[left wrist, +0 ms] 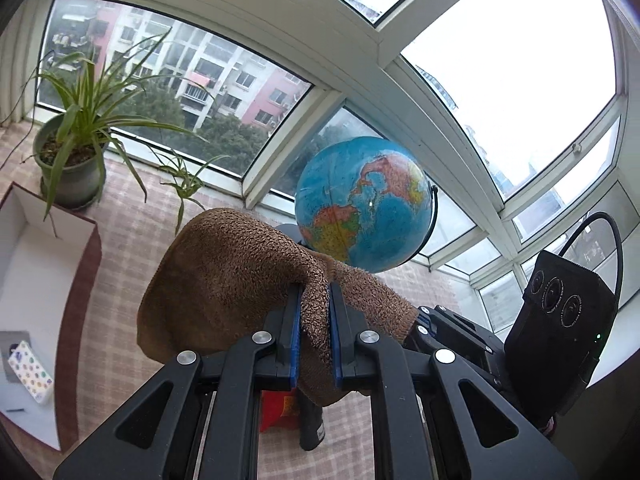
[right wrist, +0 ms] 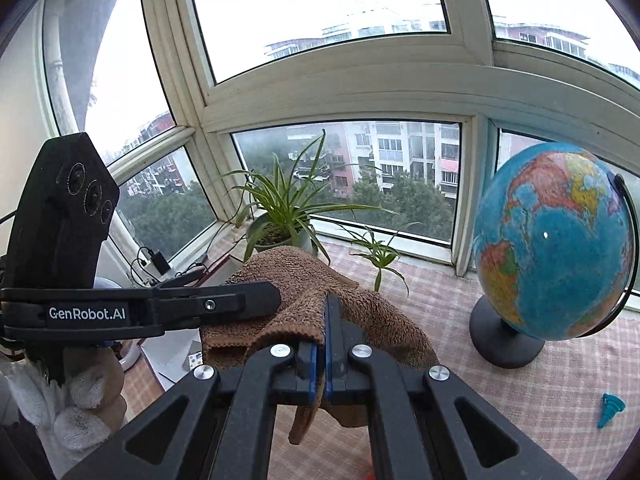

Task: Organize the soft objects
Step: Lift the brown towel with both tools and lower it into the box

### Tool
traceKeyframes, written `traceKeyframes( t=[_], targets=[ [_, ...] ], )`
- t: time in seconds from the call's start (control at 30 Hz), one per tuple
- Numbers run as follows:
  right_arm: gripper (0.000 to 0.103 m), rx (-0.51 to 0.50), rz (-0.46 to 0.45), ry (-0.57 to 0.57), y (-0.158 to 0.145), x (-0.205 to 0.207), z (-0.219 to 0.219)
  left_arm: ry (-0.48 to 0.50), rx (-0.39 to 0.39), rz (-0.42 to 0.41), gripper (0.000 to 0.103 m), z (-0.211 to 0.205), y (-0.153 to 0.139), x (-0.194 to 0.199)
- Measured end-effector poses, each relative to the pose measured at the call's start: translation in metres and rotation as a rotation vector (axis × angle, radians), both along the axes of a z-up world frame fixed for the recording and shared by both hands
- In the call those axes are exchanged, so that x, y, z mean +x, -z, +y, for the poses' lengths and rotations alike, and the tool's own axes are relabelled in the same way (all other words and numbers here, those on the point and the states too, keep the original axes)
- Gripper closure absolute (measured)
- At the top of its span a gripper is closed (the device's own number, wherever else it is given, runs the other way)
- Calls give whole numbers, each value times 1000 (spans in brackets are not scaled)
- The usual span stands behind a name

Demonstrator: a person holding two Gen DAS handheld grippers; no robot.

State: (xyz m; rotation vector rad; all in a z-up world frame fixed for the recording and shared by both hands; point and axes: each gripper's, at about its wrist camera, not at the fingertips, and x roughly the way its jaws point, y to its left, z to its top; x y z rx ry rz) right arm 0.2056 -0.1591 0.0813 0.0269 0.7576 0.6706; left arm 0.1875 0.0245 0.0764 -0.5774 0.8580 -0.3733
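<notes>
From the left wrist view, the left gripper [left wrist: 314, 312] is clenching a fold of the brown terry-cloth towel [left wrist: 224, 280] between its blue-lined jaws, holding it up off the checked pink desk covering [left wrist: 132, 216]. The towel is bulging out toward nine o'clock and drooping below the jaws. At two o'clock behind it, a blue world globe on a black stand [left wrist: 364, 204] is standing by the window; at ten o'clock a potted spider plant in a grey-green pot [left wrist: 74, 160] is sitting beside an open white box with a dark red rim [left wrist: 86, 256]. The right gripper [left wrist: 424, 326] is reaching in from four o'clock, touching the towel's far edge.

From the right wrist view, the right gripper [right wrist: 323, 328] is pinching another edge of the same towel, its jaws nearly together on the cloth. The left gripper is crossing in from nine o'clock, its side reading "GenRobot.AI", held in a white-gloved hand [right wrist: 80, 412]. A small teal ridged cone [right wrist: 611, 409] is lying at four o'clock on the desk.

To fold well, I judge both grips should be staying firm on matching edges, pulling the cloth taut and level before bringing the edges together, and keeping clear of the globe, which looks easy to knock.
</notes>
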Motion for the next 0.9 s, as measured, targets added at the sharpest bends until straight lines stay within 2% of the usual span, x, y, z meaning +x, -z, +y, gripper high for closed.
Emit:
traceKeyframes(
  t=[0.2, 0.3, 0.5, 0.73, 0.9],
  targets=[
    [101, 31, -12, -45, -29, -6, 45, -33, 33, -45, 93, 41, -28, -17],
    [101, 45, -25, -78, -45, -9, 75, -63, 73, -67, 93, 69, -43, -26],
    [101, 72, -20, -159, -63, -9, 146, -163, 128, -99, 93, 134, -61, -49],
    [101, 74, 12, -247, -58, -11, 242, -260, 155, -75, 93, 203, -54, -61],
    [100, 41, 42, -248, -34, -5, 276, -279, 134, -15, 93, 235, -30, -48]
  ],
)
